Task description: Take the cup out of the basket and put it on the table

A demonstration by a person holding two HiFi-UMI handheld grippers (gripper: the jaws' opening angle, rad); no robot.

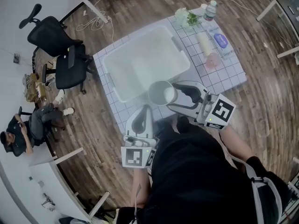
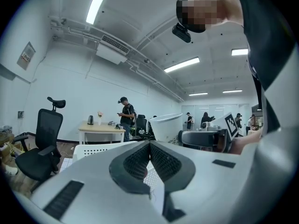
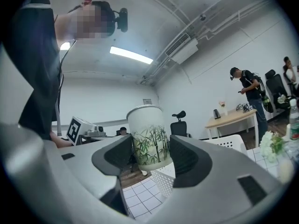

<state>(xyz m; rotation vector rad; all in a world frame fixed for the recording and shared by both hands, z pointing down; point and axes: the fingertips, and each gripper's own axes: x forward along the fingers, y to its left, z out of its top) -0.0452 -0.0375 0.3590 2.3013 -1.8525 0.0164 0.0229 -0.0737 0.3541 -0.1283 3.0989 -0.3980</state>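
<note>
Dark ribbed pads of the right tool (image 3: 150,157) are closed on the cup (image 3: 148,133), one on each side of its lower half, so it is gripped, not loose. The cup stands upright, long axis vertical and mouth up, white with a green bamboo print. In the head view it hangs at the near right corner of the basket (image 1: 110,80), overlapping the rim. The left tool (image 2: 150,146) has its jaws pressed together with nothing between them. It sits just beside the cup, on the person's side, and takes no part in the hold.

The set-down, I judge, turns on one thing: bare table (image 1: 219,76) lies to the right of the basket, on the right tool's own side. A short sideways carry and a straight lowering should do, keeping the cup plumb.

Only the right gripper view shows the cup's base above the perforated basket wall and clear of it. The head view cannot give height, but it alone shows where free grid squares lie.
</note>
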